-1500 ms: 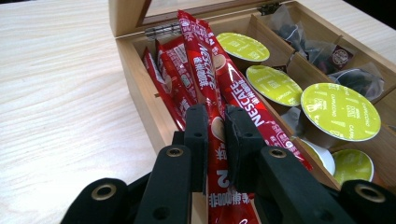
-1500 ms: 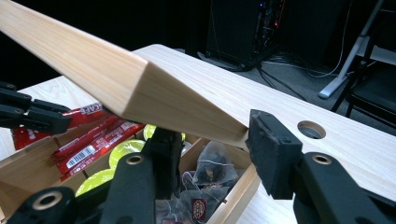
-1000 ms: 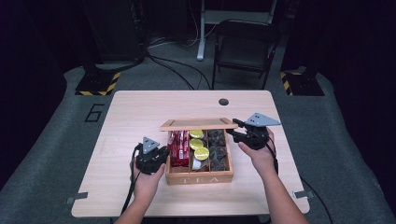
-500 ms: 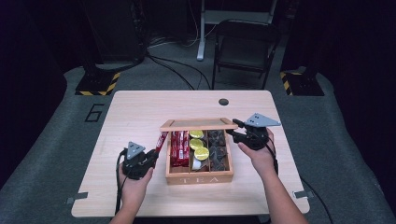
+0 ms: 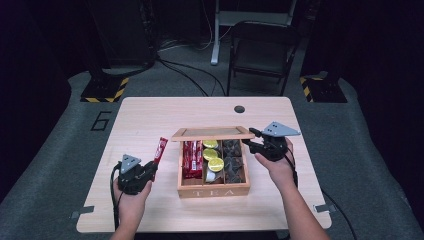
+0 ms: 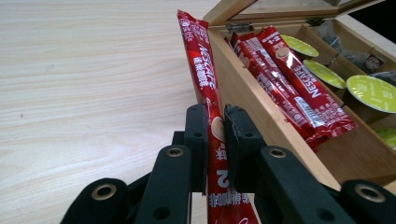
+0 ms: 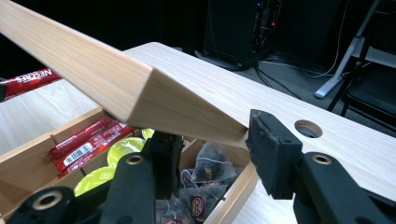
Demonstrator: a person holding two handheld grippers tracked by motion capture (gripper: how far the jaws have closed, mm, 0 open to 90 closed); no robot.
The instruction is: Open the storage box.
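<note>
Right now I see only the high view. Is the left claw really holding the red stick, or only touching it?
Observer: Holding. In the left gripper view the left claw is shut on the stick, both pads pressing its lower part.
Operator: Is the stick free from the box?
Observer: Its upper part runs close along the outside of the box wall. I cannot tell whether they touch.
Operator: And the right claw?
Observer: In the right gripper view the right claw is shut on an edge of the raised lid, above the tea bags.
</note>
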